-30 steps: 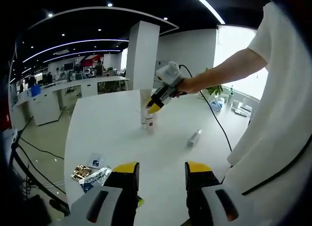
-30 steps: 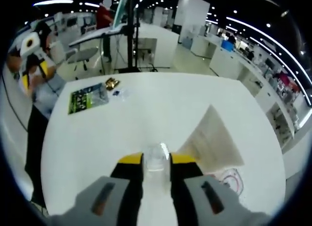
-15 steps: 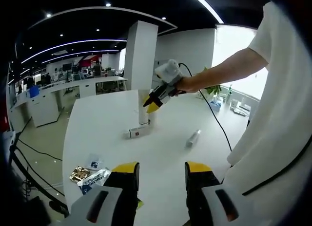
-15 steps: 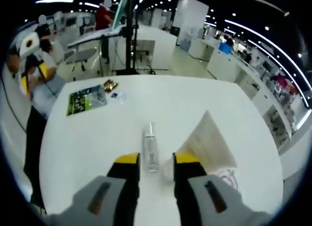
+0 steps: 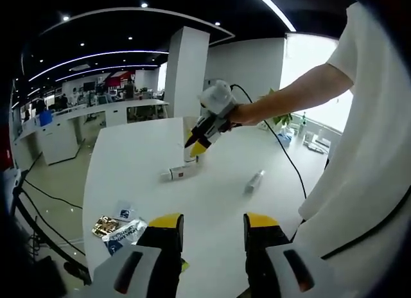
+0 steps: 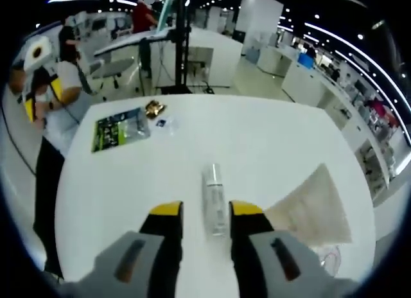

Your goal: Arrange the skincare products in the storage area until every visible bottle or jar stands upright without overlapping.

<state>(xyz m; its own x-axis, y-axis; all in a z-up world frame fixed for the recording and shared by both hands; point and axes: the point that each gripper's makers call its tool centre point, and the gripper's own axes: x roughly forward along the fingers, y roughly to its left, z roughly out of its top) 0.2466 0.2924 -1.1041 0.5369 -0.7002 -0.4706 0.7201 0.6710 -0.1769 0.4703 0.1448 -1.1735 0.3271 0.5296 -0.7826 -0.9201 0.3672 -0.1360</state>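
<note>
Two bottles lie on the tabletop (image 5: pixel 141 157): a white one (image 5: pixel 181 173) and a clear one (image 5: pixel 255 181). One tall white tube (image 6: pixel 314 205) stands. Three small packets (image 6: pixel 121 128) sit together.

My white table (image 5: pixel 138 166) carries a few loose packets near one corner: a green and black sachet (image 6: pixel 119 130), a small gold wrapper (image 6: pixel 153 108) just beside it, and a tiny blue one (image 6: pixel 161 123). Beyond stand a white pillar (image 5: pixel 185 73) and office desks (image 5: pixel 96 112).
</note>
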